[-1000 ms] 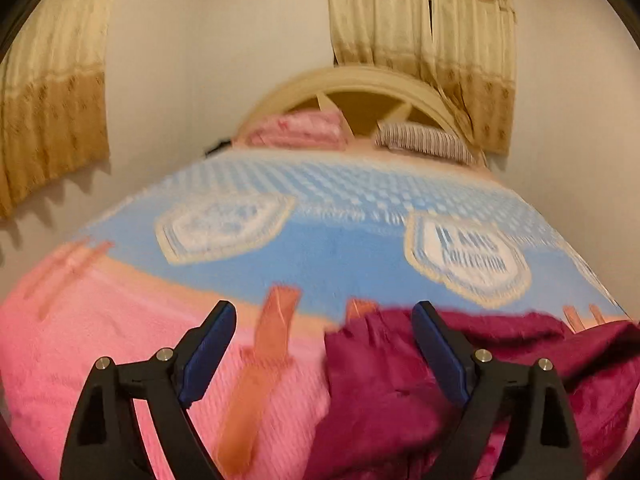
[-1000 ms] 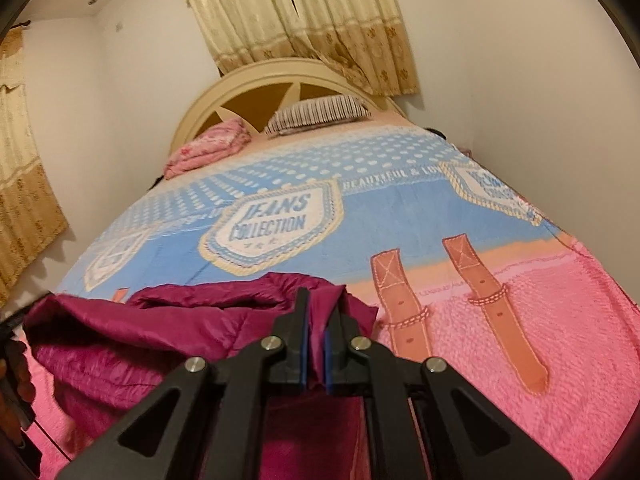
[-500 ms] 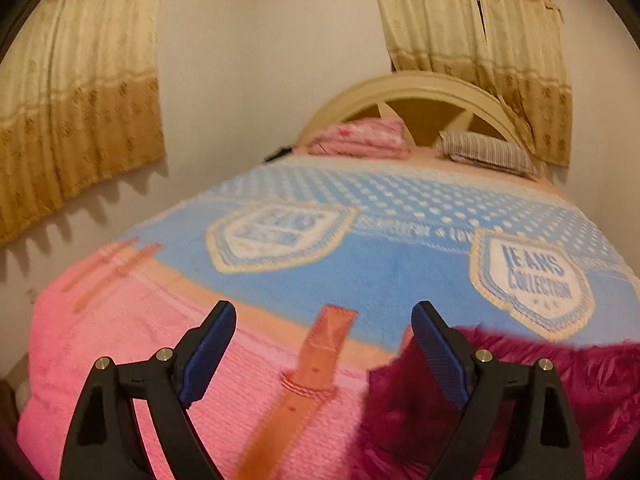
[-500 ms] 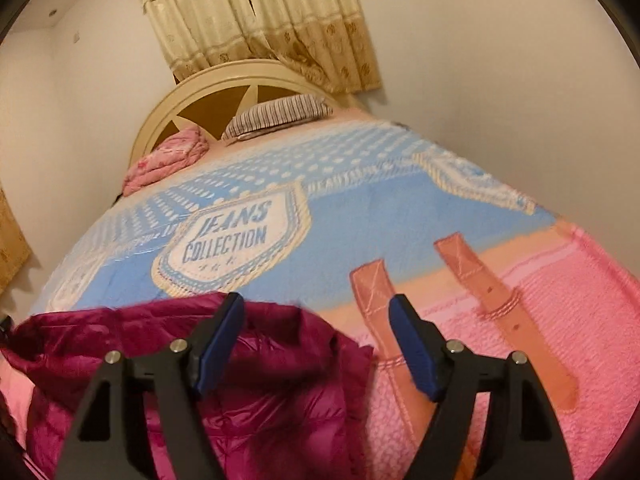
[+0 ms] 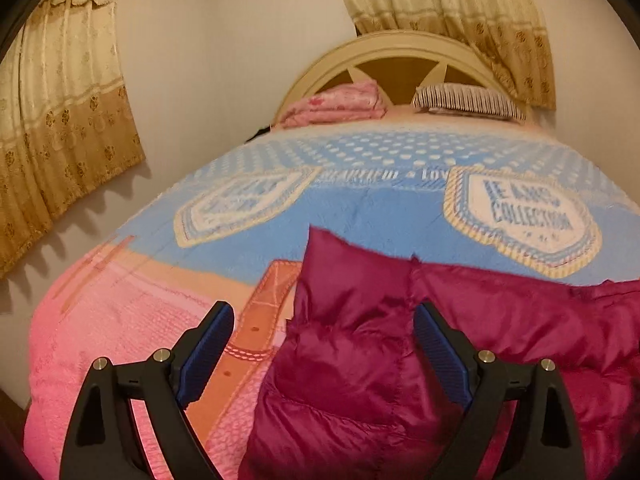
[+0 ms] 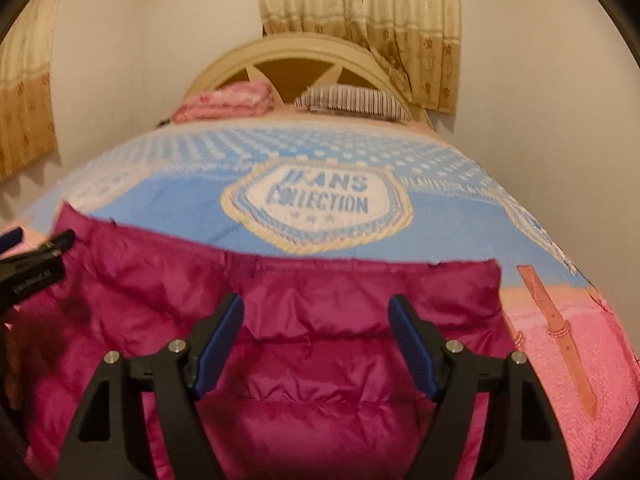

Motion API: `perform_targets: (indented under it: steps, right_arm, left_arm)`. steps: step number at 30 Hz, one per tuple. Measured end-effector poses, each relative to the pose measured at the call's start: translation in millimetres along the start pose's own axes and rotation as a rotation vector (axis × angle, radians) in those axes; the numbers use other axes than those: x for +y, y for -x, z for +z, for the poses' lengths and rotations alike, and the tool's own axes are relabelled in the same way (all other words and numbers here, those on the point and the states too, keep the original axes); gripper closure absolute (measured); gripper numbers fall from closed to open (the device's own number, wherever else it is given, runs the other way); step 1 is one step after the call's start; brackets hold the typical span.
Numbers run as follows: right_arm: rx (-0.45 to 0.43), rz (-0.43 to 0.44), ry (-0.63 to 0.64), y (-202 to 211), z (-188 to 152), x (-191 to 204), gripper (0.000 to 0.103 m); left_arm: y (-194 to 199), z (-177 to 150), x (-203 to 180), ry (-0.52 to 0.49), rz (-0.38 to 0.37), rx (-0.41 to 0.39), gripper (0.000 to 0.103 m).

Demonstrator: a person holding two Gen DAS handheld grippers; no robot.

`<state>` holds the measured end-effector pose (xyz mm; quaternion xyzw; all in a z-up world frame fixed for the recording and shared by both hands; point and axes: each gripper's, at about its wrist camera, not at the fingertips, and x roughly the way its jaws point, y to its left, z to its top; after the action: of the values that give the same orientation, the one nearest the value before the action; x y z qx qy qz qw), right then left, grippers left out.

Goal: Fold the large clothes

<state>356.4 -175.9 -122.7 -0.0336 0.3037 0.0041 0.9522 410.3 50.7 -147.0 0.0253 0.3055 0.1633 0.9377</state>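
So it's a bedroom: a big bed covered by a fuzzy blanket (image 6: 400, 224) that's blue with white dots up top, "JEANS COLLECTION" badges in the middle, and pink with printed brown belt straps at the near end. A cream arched headboard (image 6: 296, 56) sits against a plain pale wall, with a folded pink bundle (image 6: 228, 102) and a striped pillow (image 6: 352, 100) side by side in front of it. Gold patterned curtains (image 5: 60, 120) hang on the left wall and behind the headboard.

The magenta puffer jacket (image 6: 320, 320) lies on the near end of the bed, over the pink part and reaching onto the blue. It's shiny, quilted in horizontal puffy bands, a bit rumpled on its left side. Its long axis runs roughly across the bed, left to right, with a fairly straight far edge facing the headboard.

The left gripper (image 5: 324, 344) hangs above the jacket's left end, jaws spread wide, gripping nothing. The right gripper (image 6: 316, 340) is spread wide too, above the jacket's middle, empty
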Motion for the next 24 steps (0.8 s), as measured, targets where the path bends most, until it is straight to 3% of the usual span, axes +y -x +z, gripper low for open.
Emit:
perform_targets:
  steps: [4,17,24]
  right_arm:
    - [0.061,-0.033,-0.021,-25.5,-8.9,-15.7,0.025]
    - [0.133,-0.039,-0.057,-48.6,-21.7,-23.2,0.025]
    - [0.167,-0.038,-0.077,-57.4,-23.5,-25.7,0.024]
  left_arm:
    - [-20.0,-5.3,-10.8,-0.016,0.002,0.044,0.011]
    - [-54.5,-21.4,-26.4,-0.052,-0.014,0.159,0.008]
    - [-58.7,-23.3,-29.8,-0.071,0.002,0.176,0.006]
